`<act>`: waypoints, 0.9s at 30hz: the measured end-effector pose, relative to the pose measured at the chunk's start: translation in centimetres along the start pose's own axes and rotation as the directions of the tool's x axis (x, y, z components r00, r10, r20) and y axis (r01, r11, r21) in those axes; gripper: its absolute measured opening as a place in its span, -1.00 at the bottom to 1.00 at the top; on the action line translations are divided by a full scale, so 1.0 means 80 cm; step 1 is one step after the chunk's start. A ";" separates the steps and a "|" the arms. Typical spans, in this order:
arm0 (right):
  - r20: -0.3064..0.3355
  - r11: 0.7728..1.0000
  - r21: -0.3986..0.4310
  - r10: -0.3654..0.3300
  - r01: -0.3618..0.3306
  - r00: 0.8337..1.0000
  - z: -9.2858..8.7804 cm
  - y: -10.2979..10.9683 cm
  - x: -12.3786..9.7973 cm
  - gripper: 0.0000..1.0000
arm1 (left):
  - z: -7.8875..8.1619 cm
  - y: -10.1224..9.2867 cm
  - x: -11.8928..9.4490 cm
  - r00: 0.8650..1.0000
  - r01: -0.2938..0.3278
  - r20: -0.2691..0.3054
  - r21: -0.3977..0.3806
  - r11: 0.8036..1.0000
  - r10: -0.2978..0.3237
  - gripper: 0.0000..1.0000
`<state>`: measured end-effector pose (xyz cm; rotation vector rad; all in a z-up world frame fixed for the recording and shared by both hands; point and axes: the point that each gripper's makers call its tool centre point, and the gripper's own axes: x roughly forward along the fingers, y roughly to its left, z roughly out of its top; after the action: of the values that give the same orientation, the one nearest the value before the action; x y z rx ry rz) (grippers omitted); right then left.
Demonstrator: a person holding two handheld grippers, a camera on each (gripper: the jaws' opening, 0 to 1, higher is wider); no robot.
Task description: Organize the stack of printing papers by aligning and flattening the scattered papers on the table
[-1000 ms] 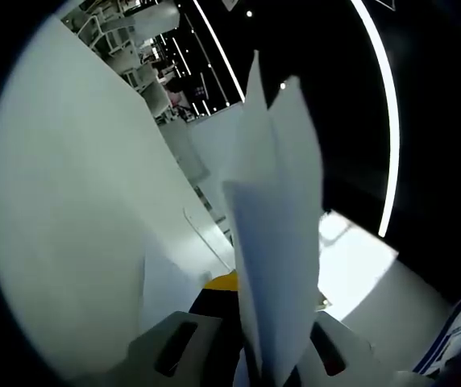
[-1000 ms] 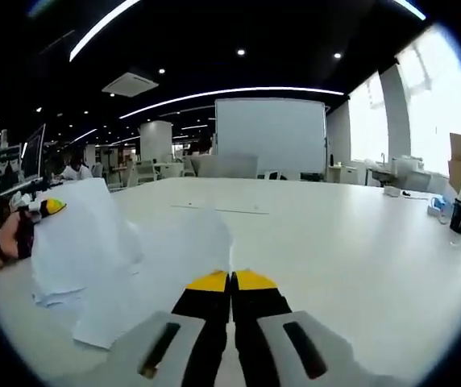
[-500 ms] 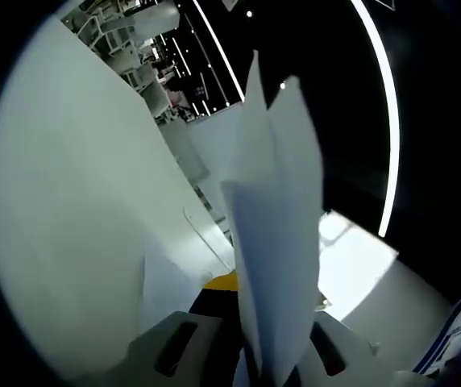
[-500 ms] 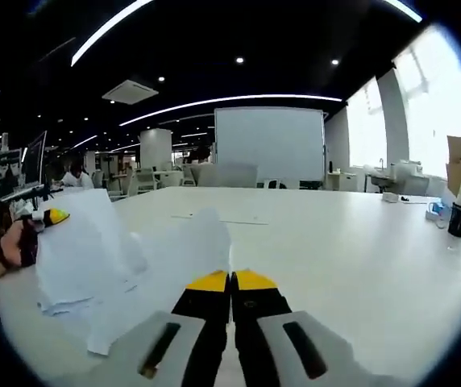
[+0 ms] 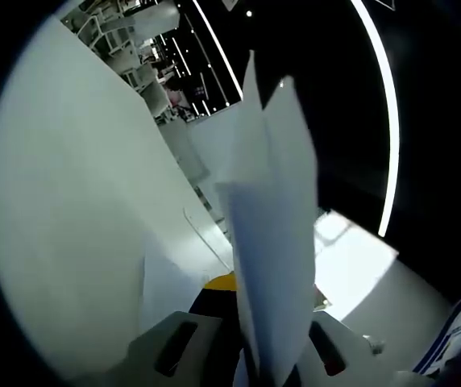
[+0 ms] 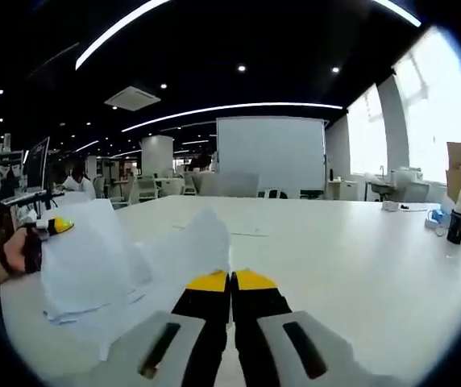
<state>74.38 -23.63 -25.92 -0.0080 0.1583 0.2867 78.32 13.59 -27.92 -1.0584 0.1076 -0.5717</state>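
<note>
In the left gripper view, several white sheets (image 5: 272, 226) stand up edge-on out of my left gripper (image 5: 267, 297), which is shut on them; one yellow fingertip (image 5: 221, 282) peeks out beside them. The right gripper view finds that same gripper (image 6: 58, 226) at far left in a person's hand (image 6: 17, 250), holding the paper stack (image 6: 85, 262) bowed up off the white table (image 6: 351, 274). My right gripper (image 6: 231, 280) is shut, with a lifted sheet (image 6: 194, 246) ending right at its yellow tips, apparently pinched there.
A large white screen (image 6: 271, 153) stands beyond the table's far edge, with chairs near it. A cardboard box (image 6: 460, 161) and a dark bottle (image 6: 455, 227) sit at the far right. Monitors (image 6: 35, 161) are at the left. The table's right half is bare.
The right gripper view has risen and tilted a little, and the lifted sheet stayed at the jaw tips. The sheets in my left gripper leaned slightly left.
</note>
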 end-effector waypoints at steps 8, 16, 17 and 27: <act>0.023 1.000 -0.007 -0.001 0.001 1.000 0.013 0.000 -0.005 -1.00 | 0.000 0.000 0.000 1.000 0.000 0.000 0.000 1.000 0.000 -0.87; 0.027 1.000 -0.009 0.002 -0.001 1.000 0.013 0.002 -0.006 -1.00 | -0.003 -0.002 -0.001 1.000 -0.001 0.000 0.003 1.000 0.001 -0.87; 0.026 1.000 -0.008 0.002 -0.001 1.000 0.012 0.002 -0.006 -1.00 | -0.002 -0.002 -0.001 1.000 -0.001 0.000 0.003 1.000 0.001 -0.87; 0.025 1.000 -0.005 0.006 -0.006 1.000 0.010 0.003 -0.002 -1.00 | -0.001 -0.002 -0.001 1.000 0.000 0.000 0.002 1.000 0.000 -0.87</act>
<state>74.29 -23.44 -25.06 -0.0090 0.1324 0.2932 78.17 13.51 -27.86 -1.0566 0.1070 -0.5715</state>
